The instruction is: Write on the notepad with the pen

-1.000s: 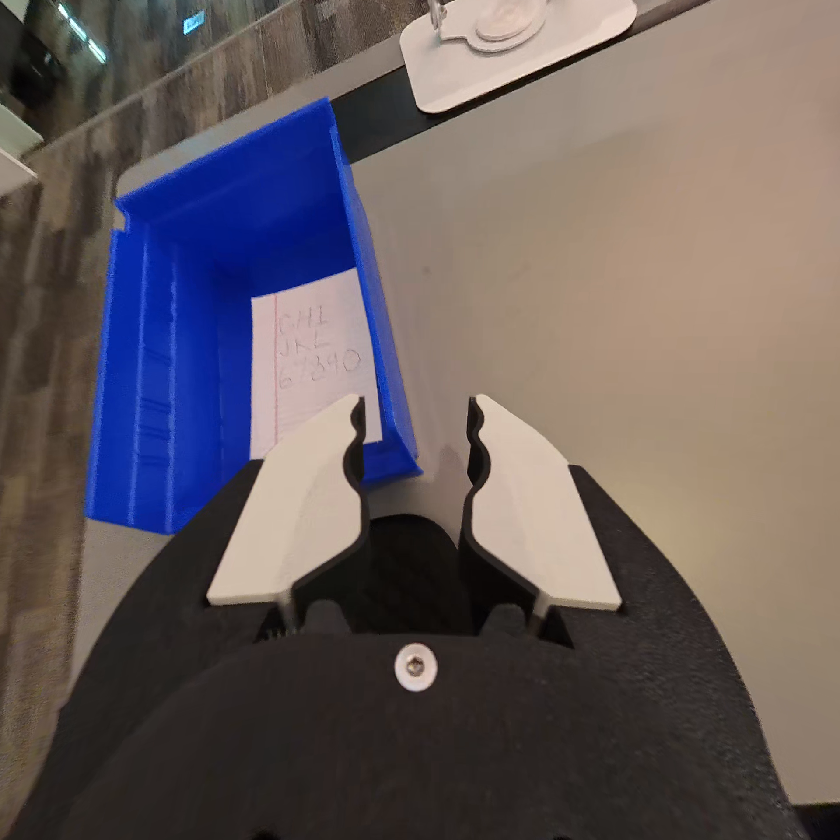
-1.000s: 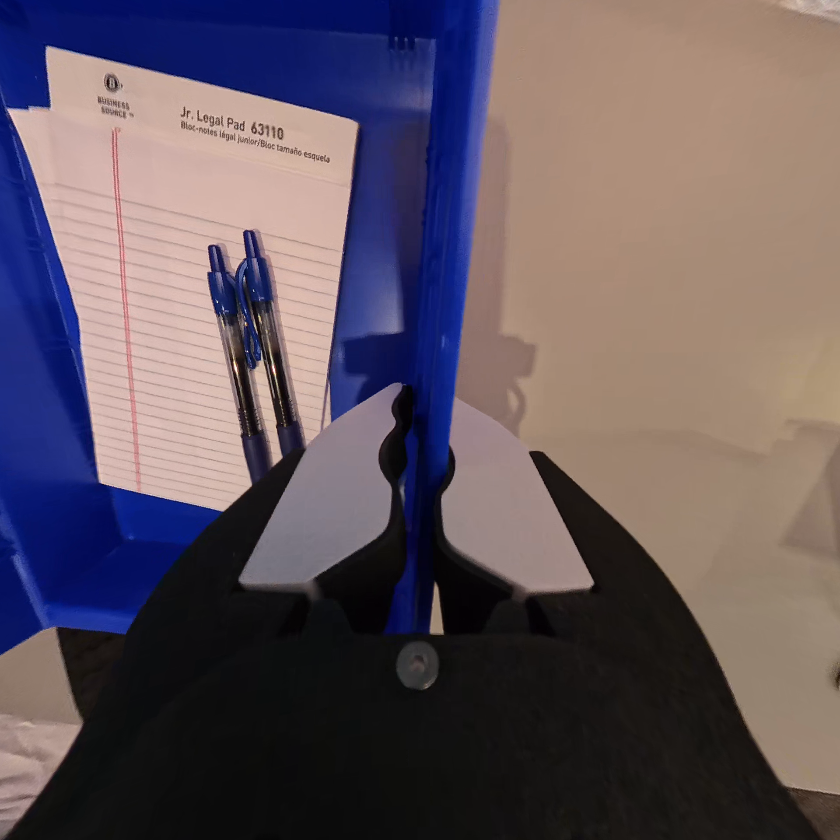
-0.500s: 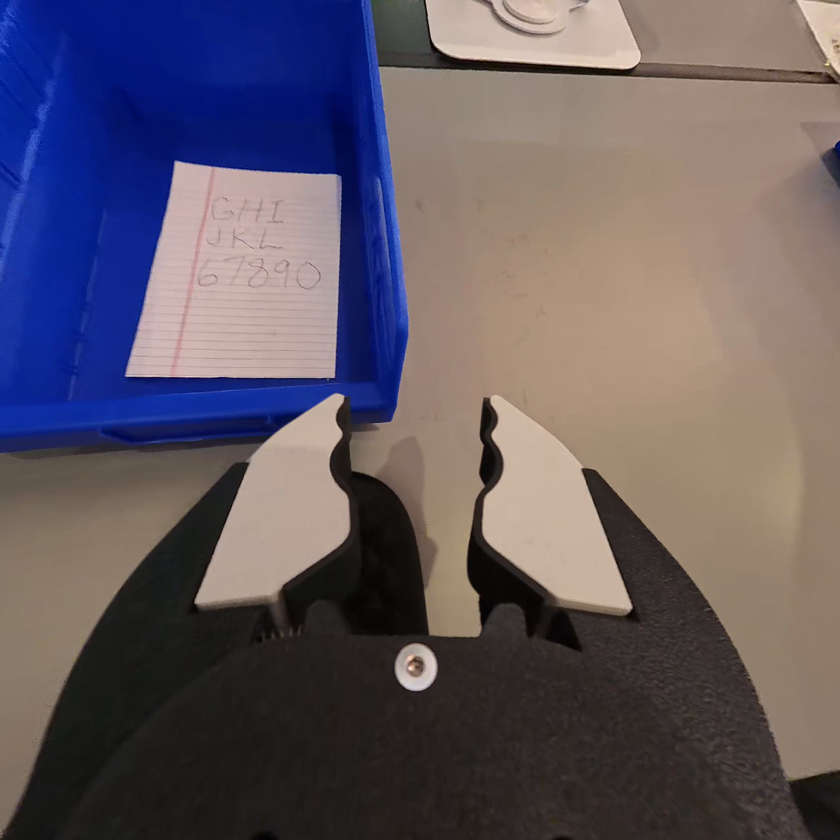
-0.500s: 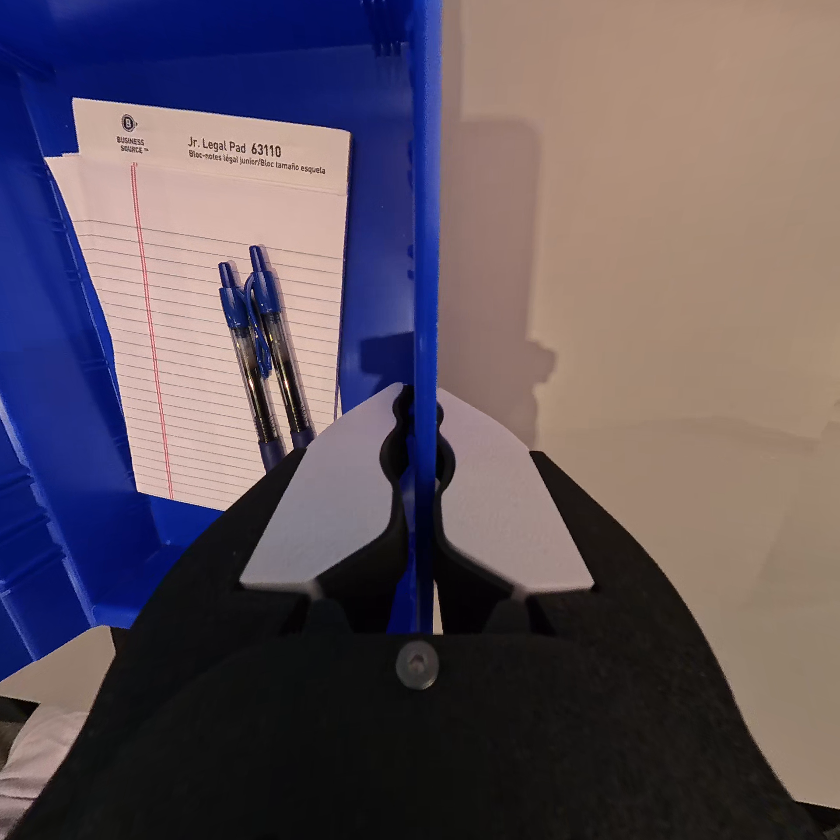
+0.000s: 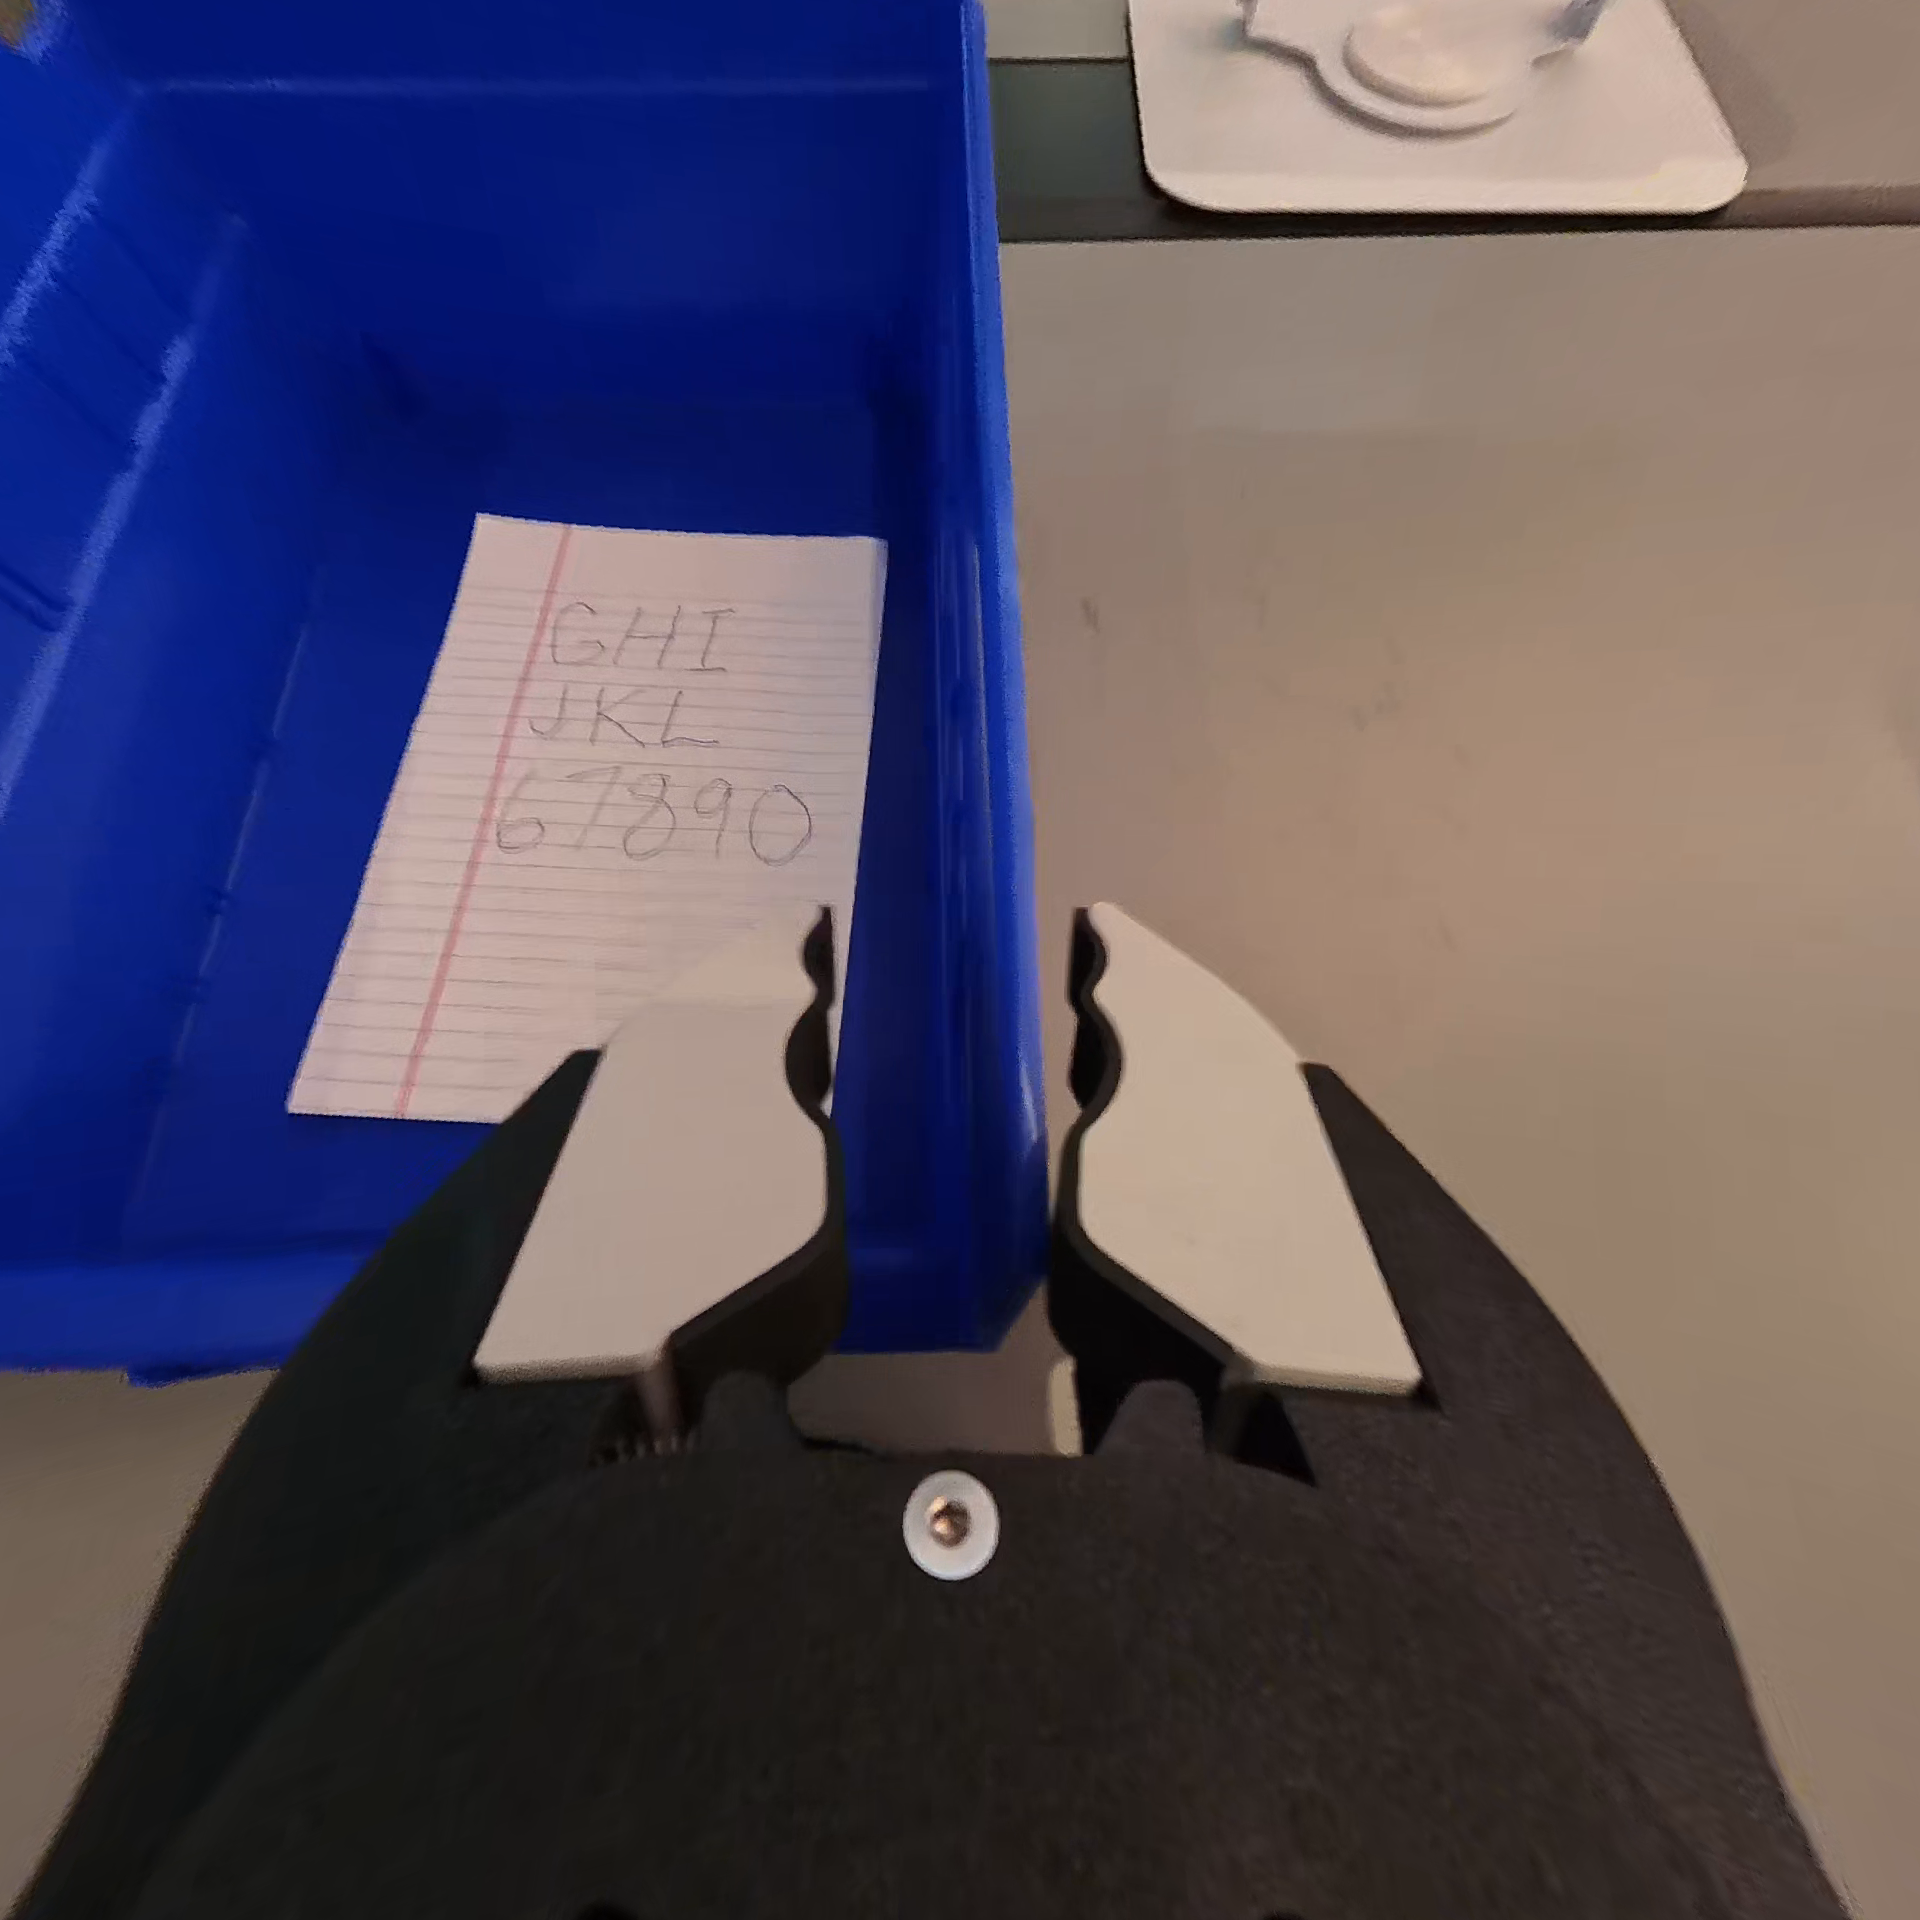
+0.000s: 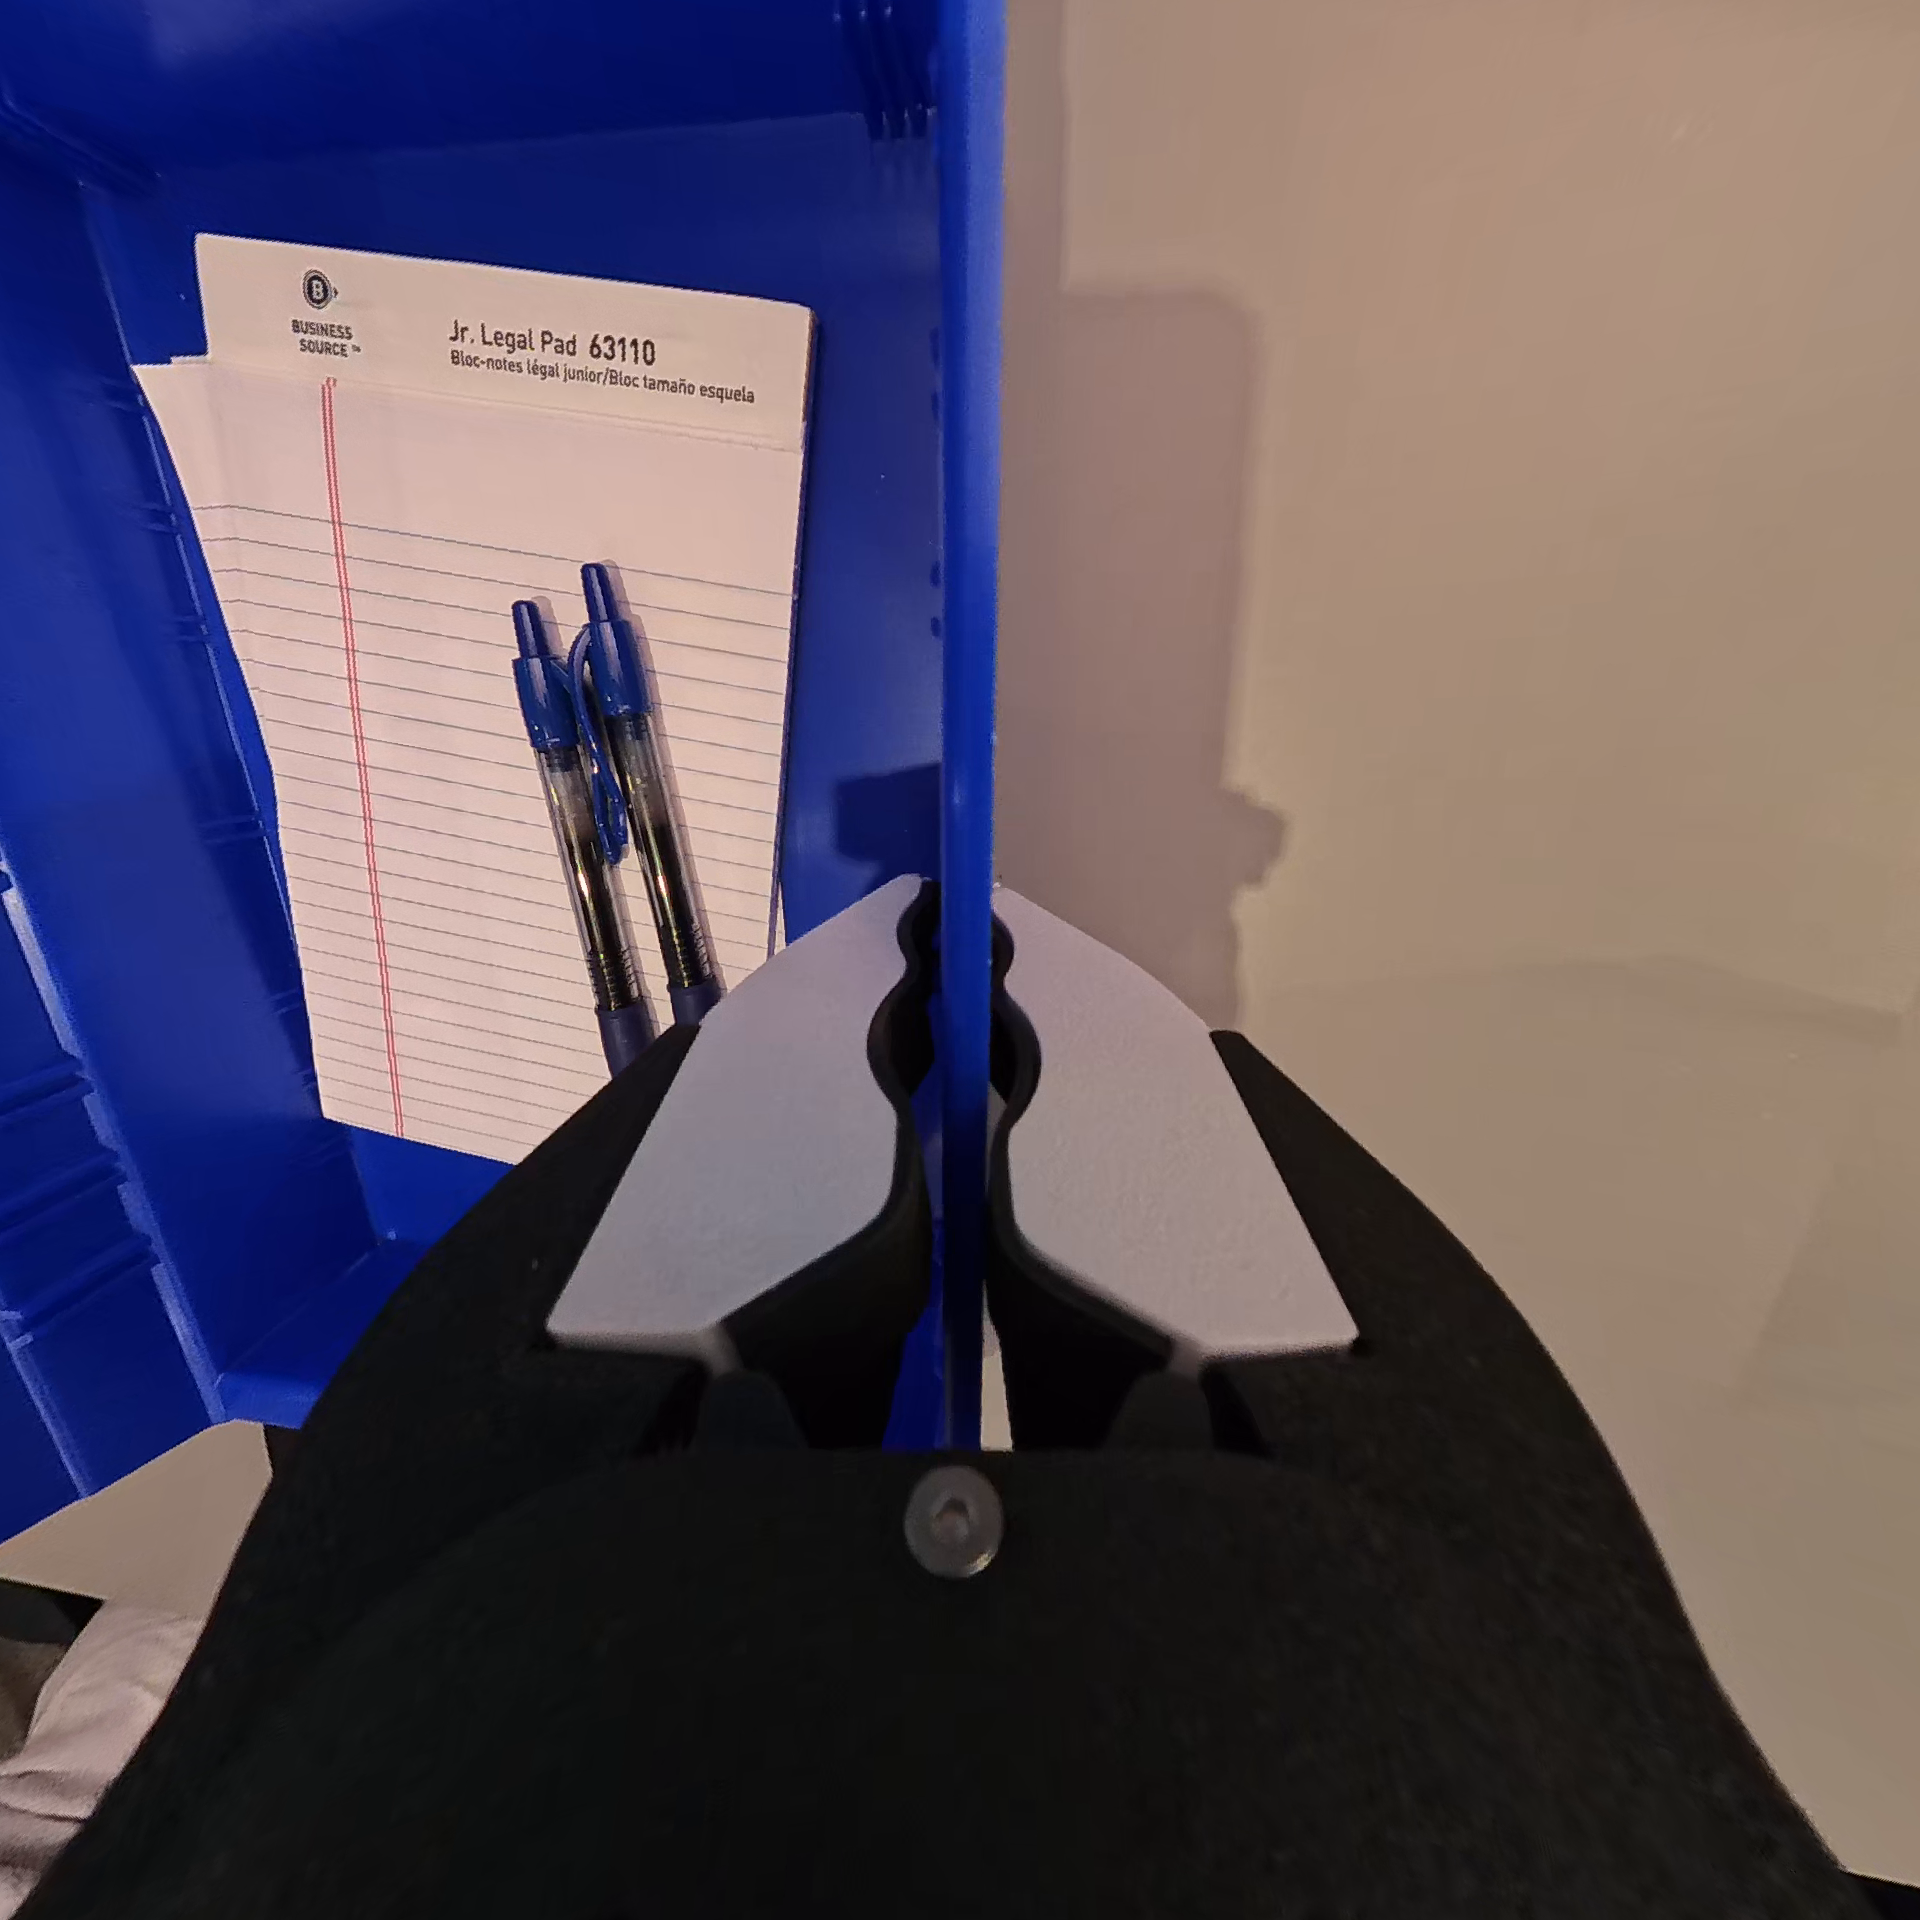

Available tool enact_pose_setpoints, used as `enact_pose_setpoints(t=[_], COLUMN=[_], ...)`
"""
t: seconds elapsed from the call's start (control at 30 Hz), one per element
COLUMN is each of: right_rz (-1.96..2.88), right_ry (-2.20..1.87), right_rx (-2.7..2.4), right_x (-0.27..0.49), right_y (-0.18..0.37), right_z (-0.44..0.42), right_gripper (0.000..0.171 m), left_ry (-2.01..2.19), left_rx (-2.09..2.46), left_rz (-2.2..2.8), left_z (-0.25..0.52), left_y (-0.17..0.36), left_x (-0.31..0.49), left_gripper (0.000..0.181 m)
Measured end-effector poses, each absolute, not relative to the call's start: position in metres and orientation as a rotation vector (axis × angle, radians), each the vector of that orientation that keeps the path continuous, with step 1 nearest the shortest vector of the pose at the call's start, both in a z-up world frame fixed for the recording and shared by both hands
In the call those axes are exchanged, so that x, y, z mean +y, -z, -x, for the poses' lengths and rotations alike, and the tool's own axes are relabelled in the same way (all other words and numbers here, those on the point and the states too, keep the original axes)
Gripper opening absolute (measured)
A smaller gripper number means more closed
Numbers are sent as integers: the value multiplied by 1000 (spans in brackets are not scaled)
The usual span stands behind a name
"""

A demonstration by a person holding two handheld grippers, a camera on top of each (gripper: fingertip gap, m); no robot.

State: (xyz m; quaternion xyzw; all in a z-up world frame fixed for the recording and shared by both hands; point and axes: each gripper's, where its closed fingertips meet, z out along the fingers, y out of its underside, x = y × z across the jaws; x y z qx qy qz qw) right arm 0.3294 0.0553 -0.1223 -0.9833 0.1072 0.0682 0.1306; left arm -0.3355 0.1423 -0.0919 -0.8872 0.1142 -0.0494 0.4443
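In the right wrist view a white lined notepad (image 6: 457, 831) lies in a blue bin (image 6: 961, 468). Two blue pens (image 6: 613, 810) rest side by side on the pad. My right gripper (image 6: 961, 899) is shut on the bin's right wall, to the right of the pens. In the left wrist view another blue bin (image 5: 982, 416) holds a loose lined sheet (image 5: 468, 935) with handwriting on it. My left gripper (image 5: 951, 914) is open and empty. One finger is inside that bin and one outside, astride its right wall.
A white tray (image 5: 1558, 177) holding a clear object sits beyond a dark strip at the table's back. Bare beige tabletop (image 5: 1455, 675) lies right of the bins. A pale cloth (image 6: 73, 1714) shows at the lower left of the right wrist view. Some 65 cm of space lies between my two pairs of fingers.
My left gripper has moved forward and left, from in front of its bin's corner to astride the right wall. My right gripper stays clamped on its bin wall; the bin shifted slightly.
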Motion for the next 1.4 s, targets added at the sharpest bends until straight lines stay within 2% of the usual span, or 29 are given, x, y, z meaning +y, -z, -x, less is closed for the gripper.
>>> enact_pose_setpoints(t=[0.07, 0.1, 0.23, 0.43, 0.8, 1.1, 1.27, 1.33, 1.4], right_rz=[2855, 2855, 2849, 2855, 2898, 2954, 2936, 3007, 3037], right_ry=[-208, -214, -232, -242, -351, -322, -209, -143, -140], right_rx=[310, 310, 317, 338, 349, 150, 157, 170, 177], right_x=[55, 55, 55, 55, 59, 78, 102, 98, 97], right_y=[122, 122, 122, 122, 121, 121, 129, 135, 136], right_z=[-329, -329, -329, -326, -274, -202, -196, -200, -200], right_gripper=[6, 6, 6, 6, 7, 8, 27, 24, 10], left_ry=[114, 107, -39, -30, 46, 143, 195, 245, 357], left_rx=[327, 342, 398, 422, 541, 665, 685, 689, 684], left_rz=[2194, 2208, 2216, 2228, 2214, 2200, 2186, 2184, 2172], left_z=[330, 328, 331, 309, 208, 130, 104, 94, 80], left_y=[93, 95, 97, 98, 100, 101, 101, 101, 99], left_x=[147, 148, 153, 140, 86, 50, 40, 36, 30], left_gripper=[20, 16, 6, 6, 14, 29, 33, 37, 47])
